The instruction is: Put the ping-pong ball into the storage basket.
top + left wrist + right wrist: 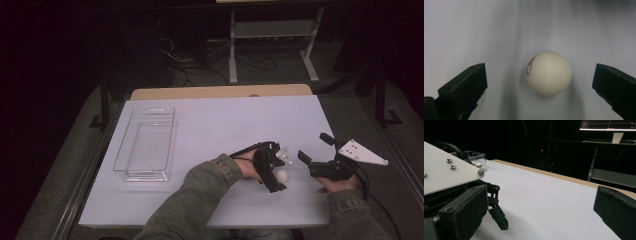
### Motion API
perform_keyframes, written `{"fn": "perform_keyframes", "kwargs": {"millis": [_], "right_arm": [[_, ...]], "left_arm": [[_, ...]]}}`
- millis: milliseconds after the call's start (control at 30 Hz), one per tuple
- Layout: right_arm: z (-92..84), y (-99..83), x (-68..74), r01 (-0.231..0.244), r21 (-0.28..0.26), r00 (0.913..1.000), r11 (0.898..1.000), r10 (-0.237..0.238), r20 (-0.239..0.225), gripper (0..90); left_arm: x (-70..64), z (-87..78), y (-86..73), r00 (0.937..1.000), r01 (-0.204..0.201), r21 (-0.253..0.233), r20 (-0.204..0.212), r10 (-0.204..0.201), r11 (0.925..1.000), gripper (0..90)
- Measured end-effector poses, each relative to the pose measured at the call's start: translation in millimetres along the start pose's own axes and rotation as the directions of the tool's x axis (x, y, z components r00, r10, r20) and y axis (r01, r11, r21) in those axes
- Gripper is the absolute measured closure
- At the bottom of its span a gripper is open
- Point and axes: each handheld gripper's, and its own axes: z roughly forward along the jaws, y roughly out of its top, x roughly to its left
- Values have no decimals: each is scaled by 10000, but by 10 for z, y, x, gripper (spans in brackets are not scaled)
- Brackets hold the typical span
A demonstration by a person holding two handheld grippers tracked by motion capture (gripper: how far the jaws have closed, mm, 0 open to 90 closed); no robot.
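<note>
A white ball [282, 175] with small red print lies on the white table [225, 120] near the front edge. In the left gripper view the ball [548, 73] sits on the table between the two black jaws, touching neither. My left gripper [275, 172] [540, 75] points down over it and stands open. To its right my right gripper [315, 148] [540, 205] is open too, held low above the table, nothing between its jaws. The right gripper view looks across the table and catches the left gripper's grey plate [446, 172] and one of its fingers [499, 217].
A clear, empty plastic tray [123, 145] stands on the left half of the table; its corner [474, 156] shows behind the left gripper. Dark shelving and cables lie beyond the far wooden edge [220, 92].
</note>
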Motion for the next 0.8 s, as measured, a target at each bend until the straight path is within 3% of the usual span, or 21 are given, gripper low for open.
{"fn": "perform_keyframes", "kwargs": {"millis": [267,367,567,800], "right_arm": [[-1,1,0,-9,-17,10000,10000,9,3,0],[-2,1,0,-12,-20,10000,10000,12,-6,0],[-3,2,-1,-28,-31,10000,10000,28,-6,0],[-3,1,-1,-20,-20,10000,10000,20,-9,0]], "left_arm": [[12,23,-17,9999,106,-31,120,-105,9999,0],[14,22,-15,10000,81,-106,17,-81,9999,53],[19,42,-24,9998,169,-133,91,-168,9998,71],[54,8,-25,9984,554,-307,101,-551,9980,160]]}}
